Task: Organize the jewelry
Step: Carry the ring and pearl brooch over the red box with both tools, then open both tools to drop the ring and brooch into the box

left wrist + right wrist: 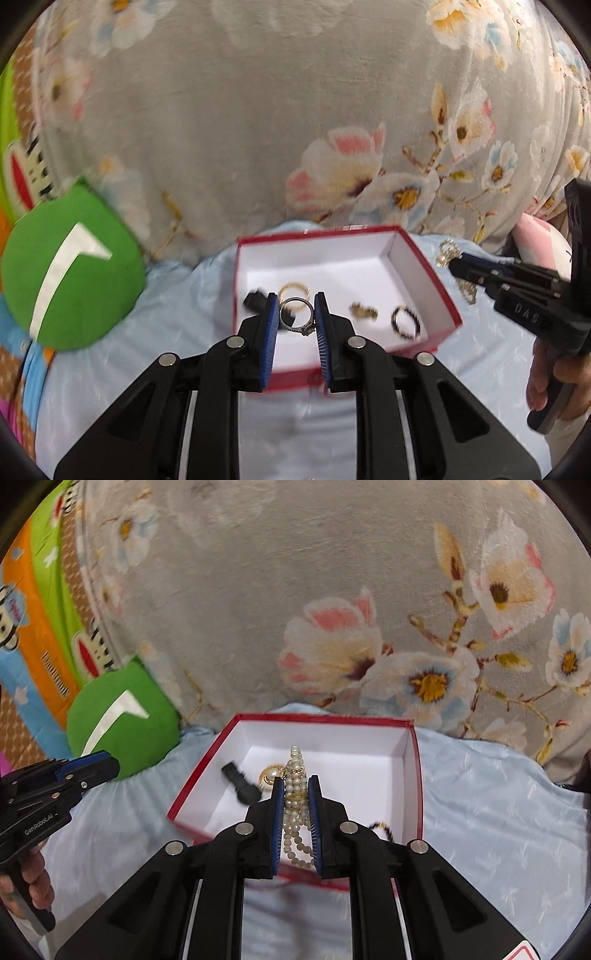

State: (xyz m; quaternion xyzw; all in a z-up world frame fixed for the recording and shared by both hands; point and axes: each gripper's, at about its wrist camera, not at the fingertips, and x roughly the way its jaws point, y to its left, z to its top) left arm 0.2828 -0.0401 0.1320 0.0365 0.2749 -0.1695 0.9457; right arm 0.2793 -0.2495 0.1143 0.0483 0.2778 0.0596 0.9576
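The grey floral blanket [221, 129] fills the far field ahead of both hand-held grippers. A pale blue sheet [498, 794] lies below them and carries the box. A green cushion [74, 266] sits to the left of the left hand-held gripper [295, 314].

The red box [436, 291], white inside and open on top, lies directly ahead of and beneath both sets of fingertips.

The left hand-held gripper has its blue pads pinching a silver ring [297, 314] with a small stone setting, held over the near left part of the box. The right hand-held gripper [296, 794] has its pads pressed on a pearl strand [295, 771]; loops of the strand hang back between the fingers and the rest stands ahead of the tips, over the box interior. A large pearl with a gold piece [269, 775] shows just left of the tips.

On the box floor: a black clip-like piece [255, 301] just left of the left fingertips, a gold ring [293, 290] just beyond them, a small gold item [364, 311] to their right, and a dark beaded ring [406, 321] further right.
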